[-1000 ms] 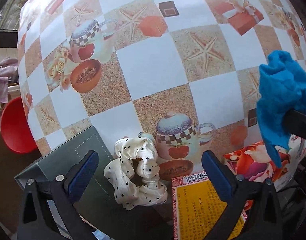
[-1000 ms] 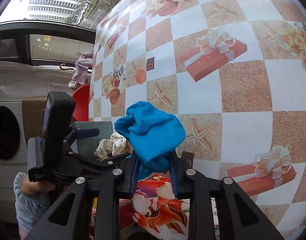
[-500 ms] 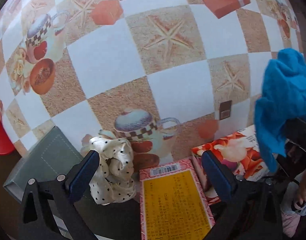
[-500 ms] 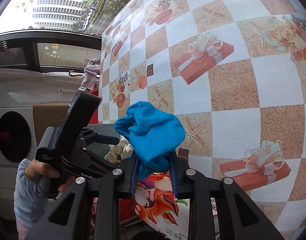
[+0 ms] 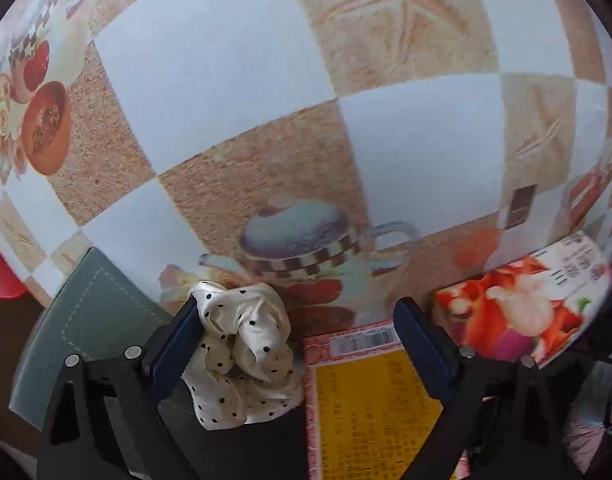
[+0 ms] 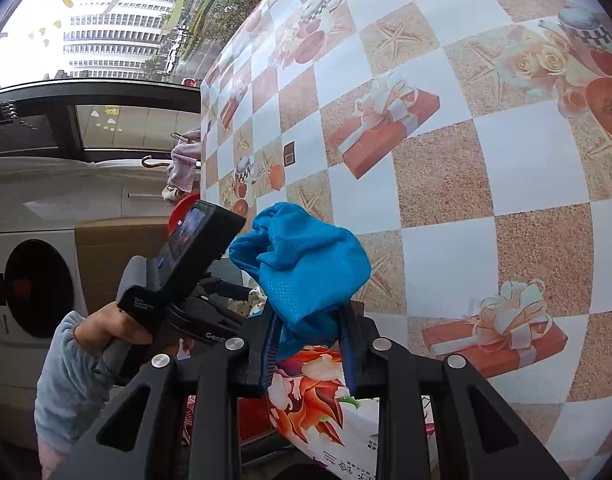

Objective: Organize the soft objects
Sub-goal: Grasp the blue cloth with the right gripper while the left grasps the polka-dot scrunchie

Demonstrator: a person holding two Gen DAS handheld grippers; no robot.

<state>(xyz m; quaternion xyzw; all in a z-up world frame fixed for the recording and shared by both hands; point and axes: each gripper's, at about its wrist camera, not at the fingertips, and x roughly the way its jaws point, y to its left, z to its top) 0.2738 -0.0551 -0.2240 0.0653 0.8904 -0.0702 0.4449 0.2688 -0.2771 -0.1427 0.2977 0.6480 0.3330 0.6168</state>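
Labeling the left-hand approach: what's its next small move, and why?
Probably shift the left gripper a little toward the polka-dot scrunchie while the closing fingers come in. One finger already touches it, the other stands clear over the yellow box. The right gripper just holds the blue cloth.

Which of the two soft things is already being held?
The blue cloth, pinched in the right gripper. The polka-dot scrunchie lies loose between the left gripper's closing jaws.

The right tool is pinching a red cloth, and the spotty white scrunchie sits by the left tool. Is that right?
Not quite. The cloth pinched in the right tool is blue, not red, as the right wrist view shows. The rest holds: the spotty white scrunchie sits by the left tool, against its left finger, while that tool's jaws are closing.
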